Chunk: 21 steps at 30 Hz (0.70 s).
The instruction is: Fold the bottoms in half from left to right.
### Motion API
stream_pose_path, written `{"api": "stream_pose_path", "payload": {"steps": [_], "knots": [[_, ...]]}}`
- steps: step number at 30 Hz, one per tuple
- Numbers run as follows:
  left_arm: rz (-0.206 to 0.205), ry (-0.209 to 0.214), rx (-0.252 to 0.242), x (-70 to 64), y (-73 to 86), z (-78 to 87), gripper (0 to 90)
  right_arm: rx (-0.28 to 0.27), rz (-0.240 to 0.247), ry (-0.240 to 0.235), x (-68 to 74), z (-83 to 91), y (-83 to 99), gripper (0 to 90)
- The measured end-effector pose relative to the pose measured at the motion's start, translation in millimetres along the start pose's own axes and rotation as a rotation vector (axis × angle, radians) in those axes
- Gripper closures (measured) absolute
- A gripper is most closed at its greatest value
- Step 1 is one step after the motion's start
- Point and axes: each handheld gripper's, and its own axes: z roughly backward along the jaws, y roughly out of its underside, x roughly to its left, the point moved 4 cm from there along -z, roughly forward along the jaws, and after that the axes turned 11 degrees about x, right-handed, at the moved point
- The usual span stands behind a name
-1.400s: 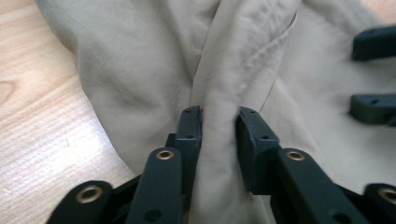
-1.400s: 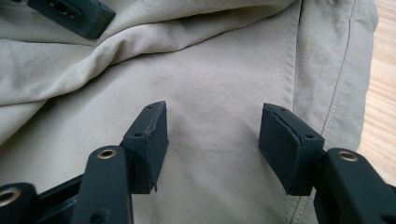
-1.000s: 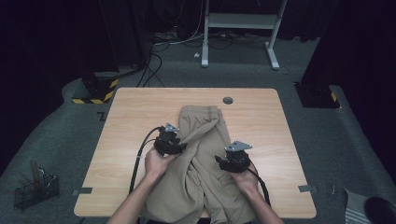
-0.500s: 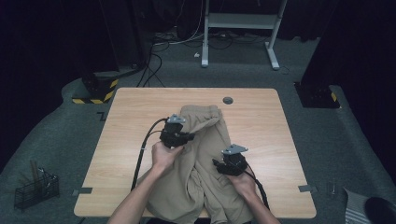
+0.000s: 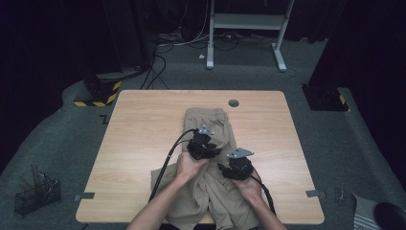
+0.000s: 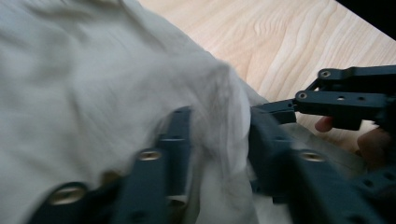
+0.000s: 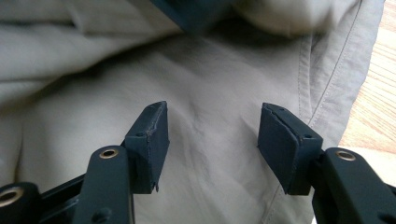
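Observation:
A pair of khaki trousers (image 5: 210, 120) lies crumpled on the wooden table (image 5: 143, 124), reaching from the middle to the front edge. My left gripper (image 5: 213, 152) is above the cloth's middle. In the left gripper view the left gripper (image 6: 219, 140) is shut on a raised fold of the trousers (image 6: 93, 70), with the other gripper (image 6: 345, 98) close at the right. My right gripper (image 5: 224, 167) sits just right of and nearer than the left one. In its own view the right gripper (image 7: 212, 140) is open, with flat trouser fabric (image 7: 210, 70) and a seam beneath its jaws.
A round grommet hole (image 5: 233, 102) marks the table's far side. Bare wood runs along the table's left and right sides. On the floor, a wire basket (image 5: 36, 194) stands at the left and a white desk frame (image 5: 249, 21) at the back.
My left gripper has moved right, from the trousers' left edge to their middle, drawing a fold of cloth with it. The right gripper has barely shifted.

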Motion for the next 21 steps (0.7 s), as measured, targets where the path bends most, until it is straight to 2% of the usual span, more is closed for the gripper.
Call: {"api": "stream_pose_path", "payload": {"steps": [2,4,7,9,12,14,16,18,19,21], "knots": [[-0.014,-0.01,-0.034,-1.2,3.8,17.4,49.7,-0.006,0.008,0.012,0.5,3.1,0.6,42.9],[-0.006,0.004,-0.065,0.1,11.3,32.4,45.6,-0.03,-0.003,0.004,0.0,10.5,1.0,43.6],[0.026,0.024,-0.069,4.5,26.6,44.3,41.6,-0.058,-0.012,-0.006,-3.4,22.3,2.5,44.1],[0.049,0.028,-0.063,8.5,40.2,47.6,39.7,-0.055,-0.014,-0.011,-4.9,26.5,6.1,44.0],[0.086,0.018,-0.044,15.2,61.4,45.2,38.6,-0.037,-0.004,-0.005,-6.2,26.8,12.8,44.0],[0.104,0.008,-0.033,17.9,69.9,40.1,38.6,-0.026,-0.009,-0.006,-6.6,24.3,16.9,44.7],[0.096,-0.026,-0.011,20.8,76.7,31.1,39.4,-0.009,0.006,-0.021,-5.2,19.9,19.2,49.9],[0.099,-0.046,0.01,23.4,81.3,18.0,40.3,-0.003,0.028,-0.018,-1.2,15.3,19.8,50.8],[0.099,-0.046,0.01,23.4,81.3,18.0,41.9,-0.015,0.029,-0.017,0.2,13.6,18.9,50.6],[0.095,-0.077,0.033,25.5,82.3,5.3,43.0,-0.011,0.021,-0.023,-0.2,12.4,17.4,49.5]]}}
